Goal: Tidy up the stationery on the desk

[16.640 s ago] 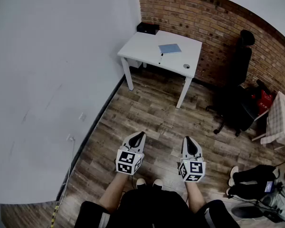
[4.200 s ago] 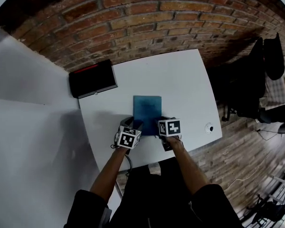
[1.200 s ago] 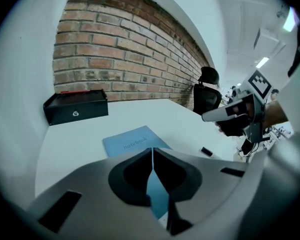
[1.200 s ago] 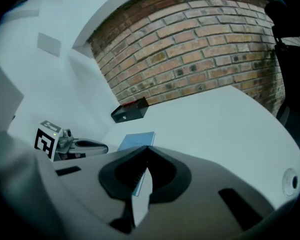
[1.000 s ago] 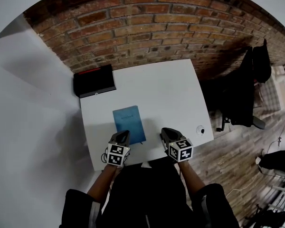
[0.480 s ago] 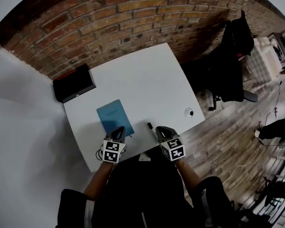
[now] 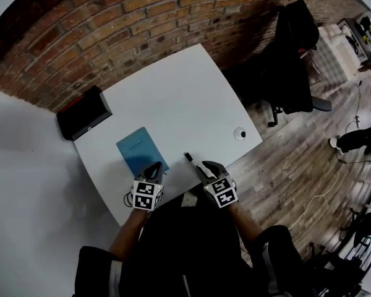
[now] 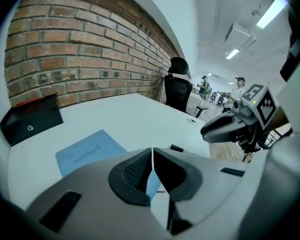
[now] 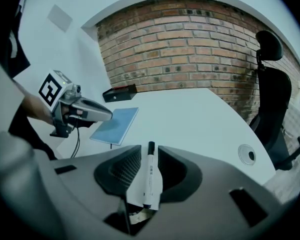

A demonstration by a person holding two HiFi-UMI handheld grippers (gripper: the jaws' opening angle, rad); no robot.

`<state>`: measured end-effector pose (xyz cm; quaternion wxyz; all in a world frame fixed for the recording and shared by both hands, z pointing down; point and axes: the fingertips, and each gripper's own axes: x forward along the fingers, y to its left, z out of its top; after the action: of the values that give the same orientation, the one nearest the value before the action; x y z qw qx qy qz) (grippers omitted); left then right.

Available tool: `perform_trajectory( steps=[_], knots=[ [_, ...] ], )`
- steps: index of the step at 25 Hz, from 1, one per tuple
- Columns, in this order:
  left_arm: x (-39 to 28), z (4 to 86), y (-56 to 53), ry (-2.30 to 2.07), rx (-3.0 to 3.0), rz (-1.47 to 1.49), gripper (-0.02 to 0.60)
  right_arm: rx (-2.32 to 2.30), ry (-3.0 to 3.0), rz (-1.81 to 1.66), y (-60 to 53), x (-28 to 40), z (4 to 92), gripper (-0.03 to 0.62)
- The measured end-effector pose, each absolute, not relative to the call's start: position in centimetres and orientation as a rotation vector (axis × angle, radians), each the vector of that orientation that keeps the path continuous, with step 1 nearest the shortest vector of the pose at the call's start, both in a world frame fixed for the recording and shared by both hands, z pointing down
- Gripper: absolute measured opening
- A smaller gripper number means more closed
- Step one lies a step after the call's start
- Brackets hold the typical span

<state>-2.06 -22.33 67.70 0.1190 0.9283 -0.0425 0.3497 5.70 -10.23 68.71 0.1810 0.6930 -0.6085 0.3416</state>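
A white pen with a black cap (image 7: 191, 160) lies on the white desk (image 7: 173, 98) near its front edge. My right gripper (image 7: 204, 167) has just been opening its jaws, and they now stand either side of the pen (image 9: 150, 176) with a thin gap on each side. A blue notebook (image 7: 139, 148) lies to the pen's left. My left gripper (image 7: 154, 168) is shut and empty, hovering over the notebook's (image 8: 85, 151) near corner. The left gripper view shows the right gripper (image 8: 206, 130) and the pen's cap (image 8: 176, 148).
A black box (image 7: 81, 113) sits at the desk's back left against the brick wall. A round cable grommet (image 7: 239, 133) is near the desk's right edge. A black office chair (image 7: 290, 42) stands right of the desk. A thin cable (image 9: 76, 144) hangs from the left gripper.
Both grippers have shifted over the desk's front edge. The right gripper's jaws have parted and now straddle the pen, more of which shows beyond them. The left gripper stays shut.
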Motion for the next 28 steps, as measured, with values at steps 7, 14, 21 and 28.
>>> perform_trajectory(
  steps=[7,14,21,28],
  knots=[
    [-1.6,67.6,-21.5,-0.106,2.699,1.018,0.023,1.829,-1.708,0.958,-9.8,4.5,71.5,0.112],
    [-2.6,67.4,-21.9,-0.139,2.676,1.021,0.023,1.758,-1.618,1.016,-9.6,4.4,73.9,0.115],
    [-3.6,68.1,-21.9,-0.182,2.644,1.020,0.023,1.721,-1.599,1.036,-9.5,4.2,74.8,0.114],
    [-4.0,68.2,-22.2,-0.199,2.632,1.013,0.023,1.709,-1.530,1.081,-9.2,4.4,75.8,0.087]
  ],
)
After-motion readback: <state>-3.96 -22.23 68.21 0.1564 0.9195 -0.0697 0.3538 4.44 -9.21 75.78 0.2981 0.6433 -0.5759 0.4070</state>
